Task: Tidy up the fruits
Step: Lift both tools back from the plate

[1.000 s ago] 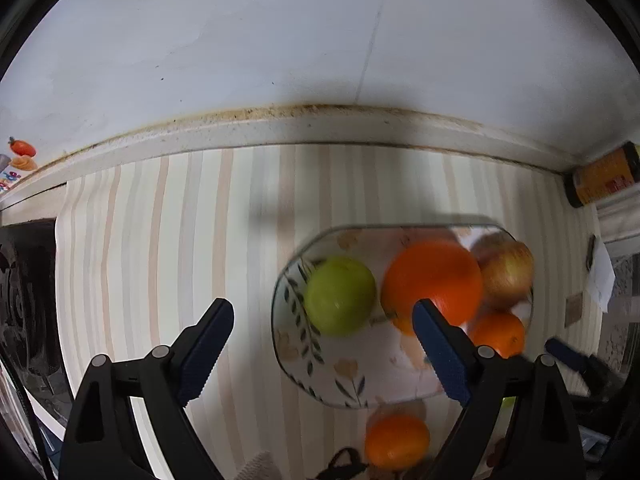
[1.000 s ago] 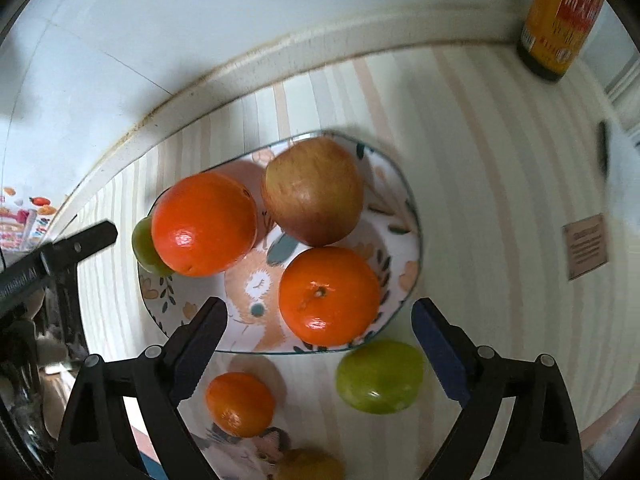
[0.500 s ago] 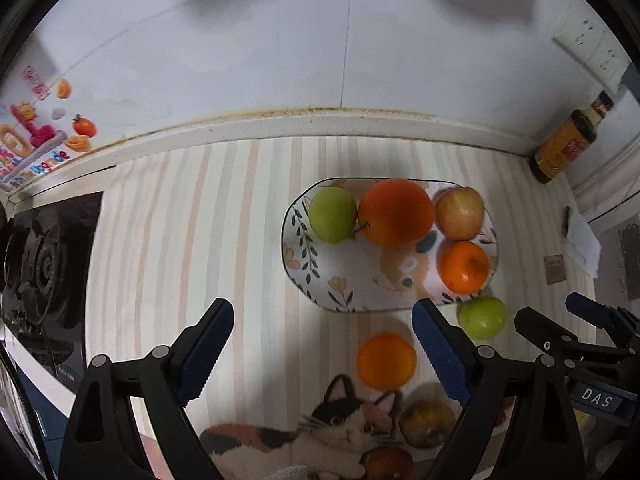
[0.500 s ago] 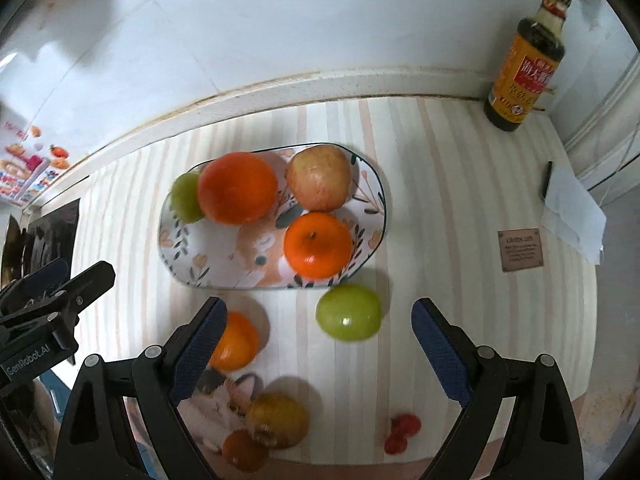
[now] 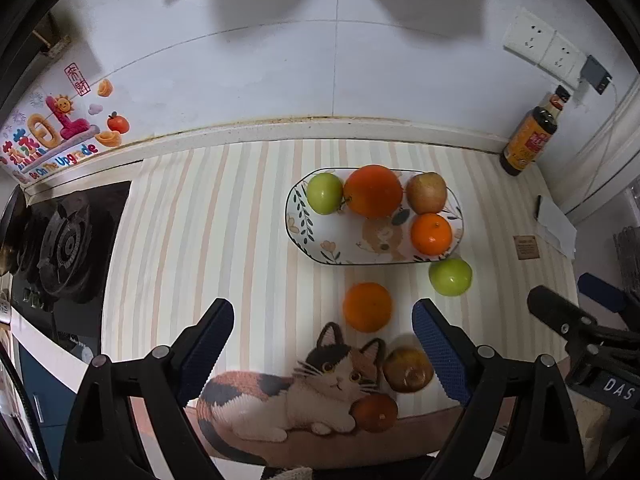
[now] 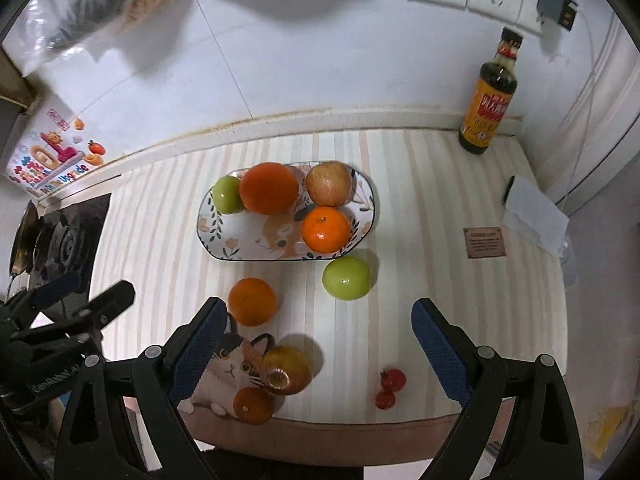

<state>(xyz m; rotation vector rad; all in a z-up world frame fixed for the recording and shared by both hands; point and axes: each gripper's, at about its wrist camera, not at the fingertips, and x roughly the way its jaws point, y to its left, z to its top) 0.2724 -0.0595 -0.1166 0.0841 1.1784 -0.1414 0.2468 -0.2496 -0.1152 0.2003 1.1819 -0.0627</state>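
Observation:
An oval floral plate (image 5: pixel 320 246) (image 6: pixel 224 242) on the striped mat holds a green apple (image 5: pixel 325 193), a large orange (image 5: pixel 373 190), a red apple (image 5: pixel 426 192) and a small orange (image 5: pixel 431 233). Off the plate lie a green apple (image 6: pixel 346 278), an orange (image 6: pixel 252 301), a yellowish fruit (image 6: pixel 285 369), a small orange (image 6: pixel 253 405) and small red fruits (image 6: pixel 390 387). My left gripper (image 5: pixel 322 344) and right gripper (image 6: pixel 314 344) are both open and empty, held back above the counter's front edge.
A sauce bottle (image 6: pixel 489 96) stands at the back right by the wall. A gas stove (image 5: pixel 64 248) is at the left. A white paper (image 6: pixel 534 214) and a brown card (image 6: pixel 484 242) lie at the right. A cat picture (image 5: pixel 304 392) marks the mat's front.
Both grippers have pulled back and up from the plate. The view has widened from a close look at the plate to the whole counter. No fruit has moved.

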